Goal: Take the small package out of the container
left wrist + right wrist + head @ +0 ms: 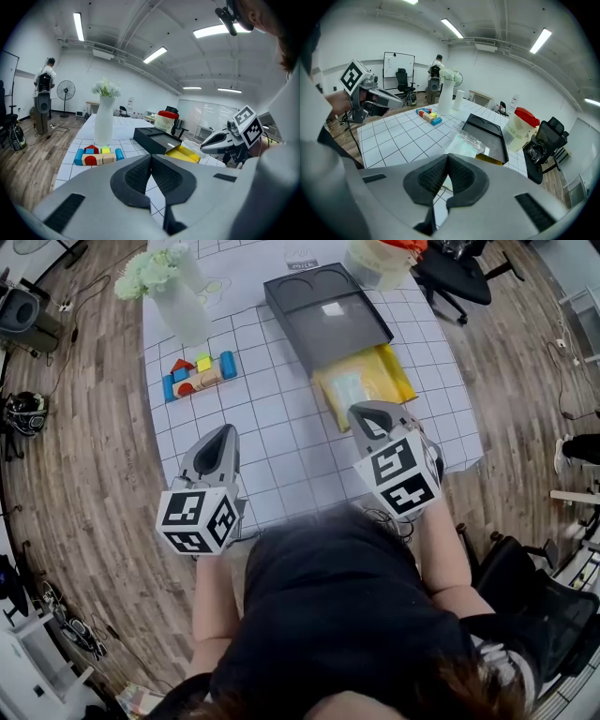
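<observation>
The yellow flat package with a clear plastic wrap on top (367, 381) lay at the near end of the dark grey shallow tray (349, 336), far edge touching or tucked under the tray's lip (which one could not be told), the rest resting on the white gridded desk (281, 442). The right claw (362, 416) hovered just near of the package, clenched with nothing between its jaws. The left claw (224, 434), well apart to the left over bare desk, was likewise clenched and empty. The reach looked not yet begun. To do it well, the right claw would likely need to release wide first, come in low and level along the desk, and bite the package's near edge through both the wrap and the yellow layer, since the slick plastic alone could slip. Drawing it straight toward the near side should clear the tray. The left claw could steady the tray's left rim if it dragged, keeping clear of the coloured toy blocks (199, 373).
</observation>
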`<state>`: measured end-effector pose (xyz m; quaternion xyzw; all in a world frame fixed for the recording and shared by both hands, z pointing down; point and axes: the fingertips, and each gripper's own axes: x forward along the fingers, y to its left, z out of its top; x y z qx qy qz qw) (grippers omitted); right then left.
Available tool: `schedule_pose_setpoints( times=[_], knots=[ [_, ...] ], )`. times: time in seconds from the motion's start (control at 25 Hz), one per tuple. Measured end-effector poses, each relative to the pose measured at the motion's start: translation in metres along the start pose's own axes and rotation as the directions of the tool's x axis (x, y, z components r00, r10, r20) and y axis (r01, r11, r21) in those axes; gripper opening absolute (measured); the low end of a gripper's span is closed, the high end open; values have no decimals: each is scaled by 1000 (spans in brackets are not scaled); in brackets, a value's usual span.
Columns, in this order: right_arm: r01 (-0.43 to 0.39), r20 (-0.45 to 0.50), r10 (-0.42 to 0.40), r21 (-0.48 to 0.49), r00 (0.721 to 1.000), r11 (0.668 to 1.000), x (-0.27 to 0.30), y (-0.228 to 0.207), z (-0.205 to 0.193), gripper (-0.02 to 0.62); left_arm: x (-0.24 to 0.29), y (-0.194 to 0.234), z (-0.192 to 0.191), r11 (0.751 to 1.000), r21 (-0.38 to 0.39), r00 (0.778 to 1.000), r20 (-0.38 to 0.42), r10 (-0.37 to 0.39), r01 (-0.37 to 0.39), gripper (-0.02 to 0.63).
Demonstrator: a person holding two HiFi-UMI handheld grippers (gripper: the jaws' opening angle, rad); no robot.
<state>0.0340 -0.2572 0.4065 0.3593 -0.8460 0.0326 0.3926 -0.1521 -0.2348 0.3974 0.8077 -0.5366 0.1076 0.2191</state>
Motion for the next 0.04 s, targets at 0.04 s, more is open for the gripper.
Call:
schedule_pose_setpoints(
  times=[0.04],
  knots=[
    [-1, 2, 1, 1, 1000, 1000, 0, 1, 0, 14, 0, 1, -1, 1000, -1, 1000, -1, 1, -1, 26]
  ],
)
